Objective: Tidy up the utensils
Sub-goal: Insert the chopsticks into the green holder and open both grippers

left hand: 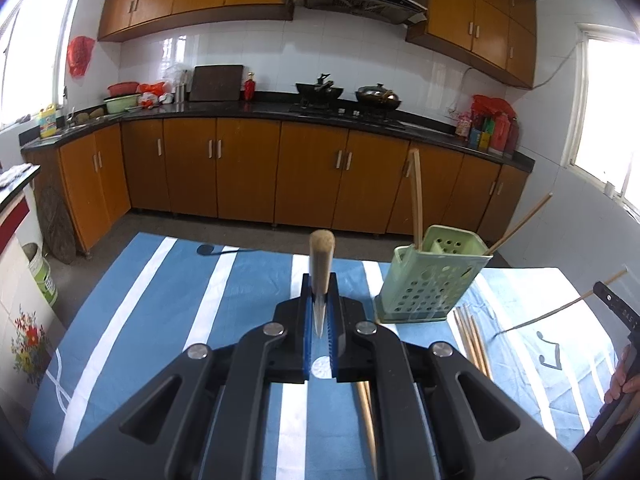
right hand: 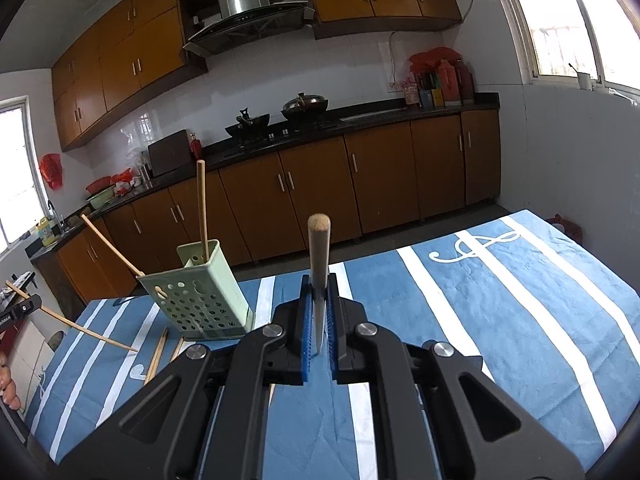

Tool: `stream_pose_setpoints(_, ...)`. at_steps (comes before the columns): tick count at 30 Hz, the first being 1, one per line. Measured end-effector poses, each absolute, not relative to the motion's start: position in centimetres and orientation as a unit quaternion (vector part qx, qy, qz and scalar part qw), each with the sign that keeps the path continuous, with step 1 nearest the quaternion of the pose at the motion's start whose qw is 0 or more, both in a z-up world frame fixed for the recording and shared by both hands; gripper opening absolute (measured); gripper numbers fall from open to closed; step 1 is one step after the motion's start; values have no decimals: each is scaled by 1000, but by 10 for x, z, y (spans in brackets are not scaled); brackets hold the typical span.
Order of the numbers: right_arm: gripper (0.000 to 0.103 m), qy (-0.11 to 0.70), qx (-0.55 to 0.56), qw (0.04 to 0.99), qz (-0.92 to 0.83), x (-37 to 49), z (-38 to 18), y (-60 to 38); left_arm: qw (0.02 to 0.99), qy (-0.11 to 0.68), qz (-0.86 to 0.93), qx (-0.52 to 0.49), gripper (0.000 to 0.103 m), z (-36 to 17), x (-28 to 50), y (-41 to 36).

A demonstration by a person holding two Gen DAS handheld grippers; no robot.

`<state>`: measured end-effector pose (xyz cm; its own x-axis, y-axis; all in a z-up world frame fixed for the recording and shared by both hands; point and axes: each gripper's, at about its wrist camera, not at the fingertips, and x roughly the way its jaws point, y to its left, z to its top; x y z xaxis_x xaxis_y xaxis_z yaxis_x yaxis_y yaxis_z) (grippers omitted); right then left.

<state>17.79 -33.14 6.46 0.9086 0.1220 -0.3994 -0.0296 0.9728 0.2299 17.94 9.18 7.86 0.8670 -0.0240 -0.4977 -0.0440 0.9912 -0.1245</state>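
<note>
The left tongs (left hand: 320,300) are clamped on a thin wooden chopstick (left hand: 321,256) that rises upright between their blue pads, its rounded end uppermost. The right tongs (right hand: 319,300) grip a second chopstick (right hand: 319,248) the same way, also standing upright. Both hover above a surface covered by a blue cloth with white stripes (left hand: 160,300). From the left wrist view, a pale green perforated utensil holder (left hand: 424,284) stands on the cloth just right of the left tongs; in the right wrist view it sits to the left of the right tongs. The holder has several compartments and contains two chopsticks (left hand: 416,196), one nearly upright at its back corner and one leaning far out over its rim. Loose chopsticks (left hand: 472,336) lie flat on the cloth just beside the holder's base, running back under the left tongs. To the right of the right tongs the cloth is bare up to the surface's far and right edges. Beyond the far edge a strip of floor separates the surface from brown kitchen cabinets (right hand: 320,184).
</note>
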Motion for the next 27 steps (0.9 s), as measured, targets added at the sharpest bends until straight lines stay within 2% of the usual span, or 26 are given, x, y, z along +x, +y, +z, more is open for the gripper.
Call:
stream_pose_setpoints(9,7,152,129,975,97,170,127,-325,969,237,-49,-50,8,131,173,67)
stream_pose_setpoints(17,7,92,147,974,145,173,174,-306,979,178,-85,-53,8,190,176,42)
stream_pose_setpoints(23,7,86,140,976,142,205,179,-283,985,139,-59,-79,7,206,209,27)
stream_pose_setpoints(27,7,103,133,976,136,233,170,-270,985,148,-46,-81,8,198,240,18)
